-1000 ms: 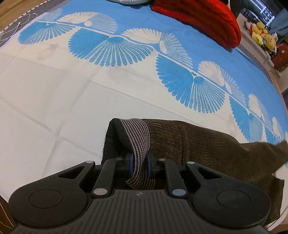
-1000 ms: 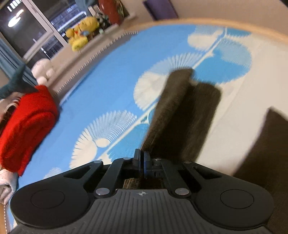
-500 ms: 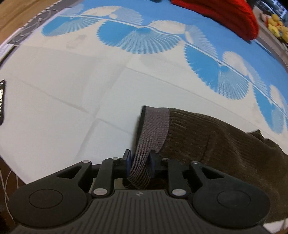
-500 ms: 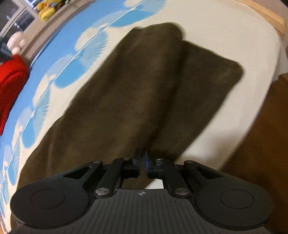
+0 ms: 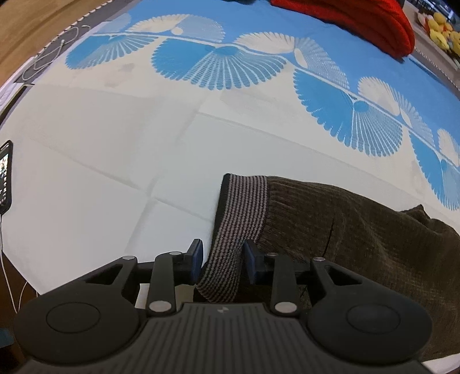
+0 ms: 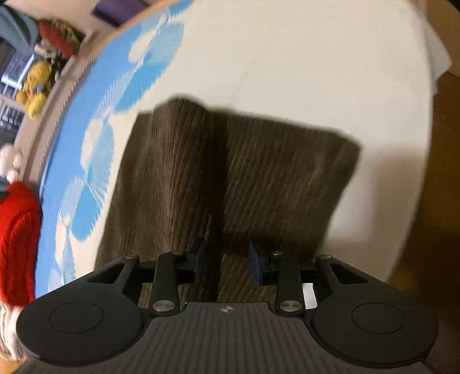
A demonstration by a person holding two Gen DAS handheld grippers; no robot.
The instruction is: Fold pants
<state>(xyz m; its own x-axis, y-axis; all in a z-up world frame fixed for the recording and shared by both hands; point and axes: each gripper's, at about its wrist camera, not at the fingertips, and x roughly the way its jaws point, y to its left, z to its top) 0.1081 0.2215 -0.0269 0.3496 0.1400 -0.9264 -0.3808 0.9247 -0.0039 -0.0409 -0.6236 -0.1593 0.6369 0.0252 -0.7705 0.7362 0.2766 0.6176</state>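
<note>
Left wrist view: showed the left gripper angled steeply down over a bed, fingers parting, with the striped elastic waistband of the pants lying slack between them. Left a visible gap beside the left pad; looked to be brushed by the right pad at most, not pinched. Had the brown ribbed pants spread flat to the right along the near edge of the bedsheet, white near the camera, with blue fan prints farther off. Carried a red knitted blanket at the far edge, a phone at the left margin, yellow plush toys on a ledge beyond.

Right wrist view, blurred: showed the right gripper over the leg end of the pants, fingers opening, cloth lying beneath and between them without being clamped. Had the two legs laid together, one ridge raised along the middle, hems toward the far white part of the bedsheet. Caught the red blanket and a yellow plush toy at the left.

Handling, judged: soft, limp, moderately light corduroy-like knit; grippy rather than slippery, not fragile, prone to sag and bunch when lifted. Best taken at the firmer waistband and at the hem corners, through both layers, so the fold stays aligned.
</note>
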